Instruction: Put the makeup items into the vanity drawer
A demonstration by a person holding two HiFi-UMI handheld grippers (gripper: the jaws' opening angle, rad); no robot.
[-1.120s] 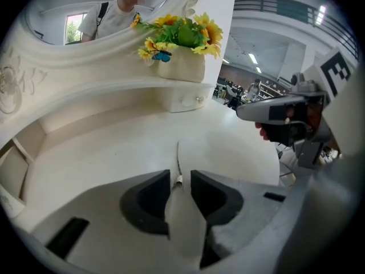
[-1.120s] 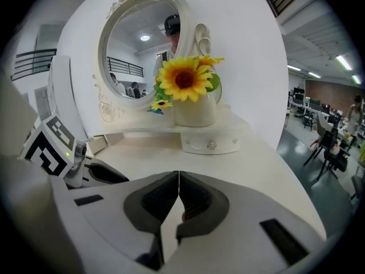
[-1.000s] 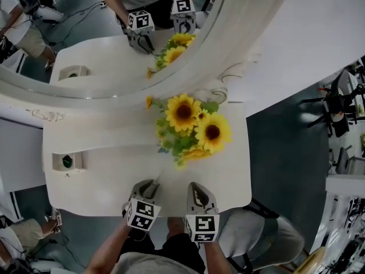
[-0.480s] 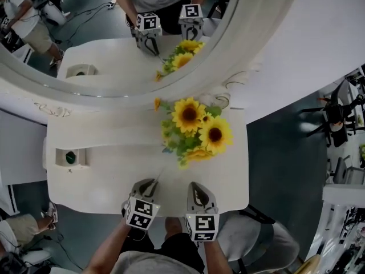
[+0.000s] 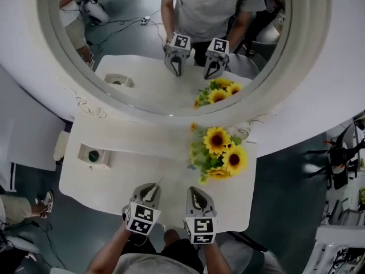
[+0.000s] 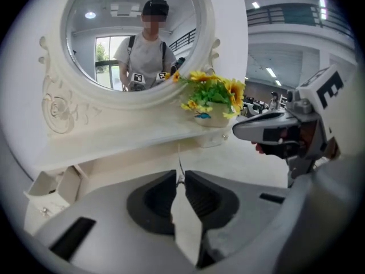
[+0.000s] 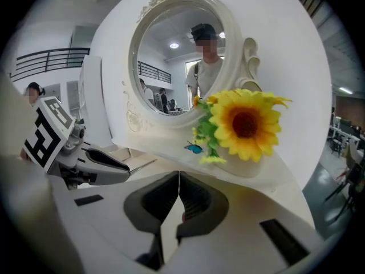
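My left gripper (image 5: 153, 188) hovers over the front edge of the white vanity table (image 5: 114, 176). Its jaws have just been closing and are now shut on a thin pale makeup stick (image 5: 157, 182), which pokes out past the tips toward the mirror. In the left gripper view the stick (image 6: 180, 163) rises straight from between the pads of the left gripper (image 6: 180, 179). Just to the right, my right gripper (image 5: 193, 193) is shut, with nothing visible between its fingers; in its own view the right gripper (image 7: 178, 178) has its jaws together. No drawer shows in any view.
A pot of sunflowers (image 5: 219, 153) stands at the back right of the table. A small white box (image 5: 94, 156) with something green in it sits at the left. The big oval mirror (image 5: 171, 39) rises behind. People stand on the floor at the left.
The head view has lifted and now takes in far more of the mirror, with the table smaller. Both grippers stand higher above the front edge. The stick stays in the left jaws.
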